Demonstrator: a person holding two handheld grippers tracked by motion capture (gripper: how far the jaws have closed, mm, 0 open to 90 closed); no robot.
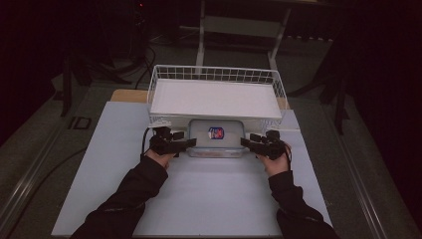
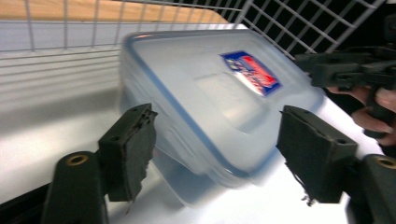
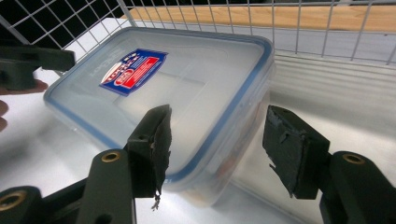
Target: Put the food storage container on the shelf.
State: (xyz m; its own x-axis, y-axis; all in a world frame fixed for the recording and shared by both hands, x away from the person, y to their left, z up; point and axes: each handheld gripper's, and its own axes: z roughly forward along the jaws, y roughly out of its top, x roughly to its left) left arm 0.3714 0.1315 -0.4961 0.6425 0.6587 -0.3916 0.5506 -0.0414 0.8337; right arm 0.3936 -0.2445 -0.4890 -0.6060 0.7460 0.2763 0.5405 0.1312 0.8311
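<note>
Plastic container [image 1: 215, 138], both grippers' jaws apart beside it

The high view looks forward and down over the desk [image 1: 199, 199] from some way off. Each gripper view rides low and close behind its own jaws, facing inward; both share the lidded container [image 2: 210, 107] and wire basket [image 3: 327, 28].

The box [image 1: 215, 138] is made of translucent, smooth, slightly glossy plastic, and a glossy printed label [image 1: 216, 133] is carried on its lid. The basket [image 1: 217, 74] at the far edge of the tabletop is formed of thin white coated wire, and bare wood is seen behind it. The tabletop [image 1: 199, 194] is covered by a matt white sheet, and the jaw pads [image 3: 156, 140] are of matt black rubber, rough and frayed at the edges.
</note>
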